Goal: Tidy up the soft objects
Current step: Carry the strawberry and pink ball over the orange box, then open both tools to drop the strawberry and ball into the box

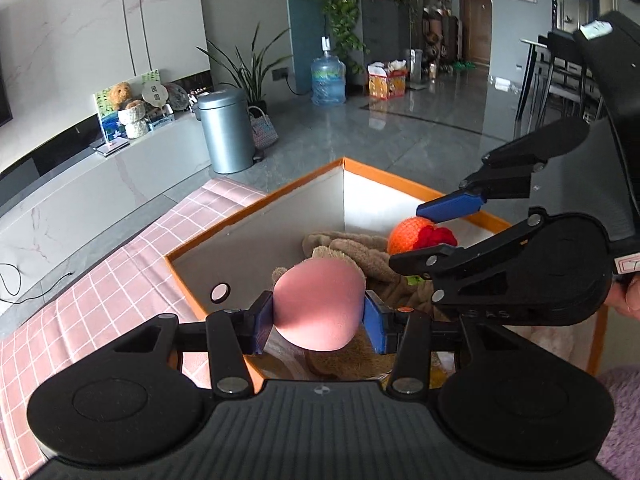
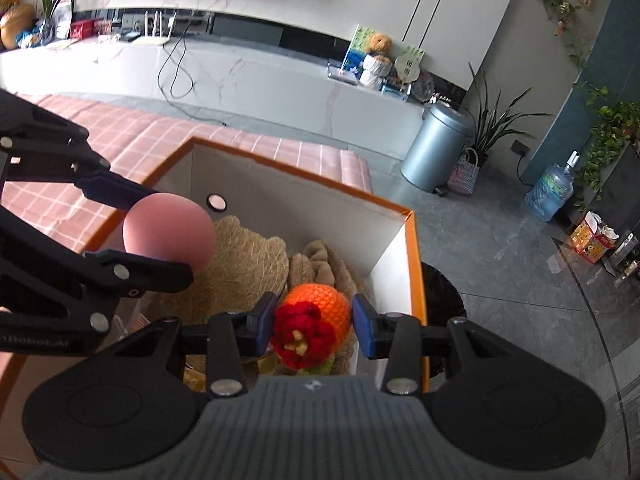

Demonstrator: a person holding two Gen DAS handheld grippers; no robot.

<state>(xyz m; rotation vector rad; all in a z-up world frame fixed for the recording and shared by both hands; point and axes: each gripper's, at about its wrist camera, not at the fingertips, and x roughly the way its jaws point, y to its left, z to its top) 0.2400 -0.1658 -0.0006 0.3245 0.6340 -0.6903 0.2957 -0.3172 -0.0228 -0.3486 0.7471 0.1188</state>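
Observation:
My left gripper [image 1: 320, 322] is shut on a soft pink ball [image 1: 318, 304], held over the orange-rimmed white box [image 1: 256, 208]. The same ball [image 2: 168, 232] shows at the left of the right wrist view, between the left gripper's fingers [image 2: 116, 192]. My right gripper [image 2: 314, 326] is shut on an orange crocheted toy with a red flower [image 2: 316, 316], also above the box [image 2: 304, 184]. In the left wrist view that toy [image 1: 416, 236] hangs at the right between the right gripper's blue pads [image 1: 448, 208]. Brown plush toys [image 2: 240, 264] lie inside the box.
The box sits on a pink checked cloth [image 1: 100, 292]. A grey bin [image 1: 226, 130], a woven basket [image 1: 262, 130] and a water jug [image 1: 328, 80] stand on the floor beyond. A long white cabinet [image 2: 240, 76] runs along the wall. A dark round object [image 2: 444, 292] lies beside the box.

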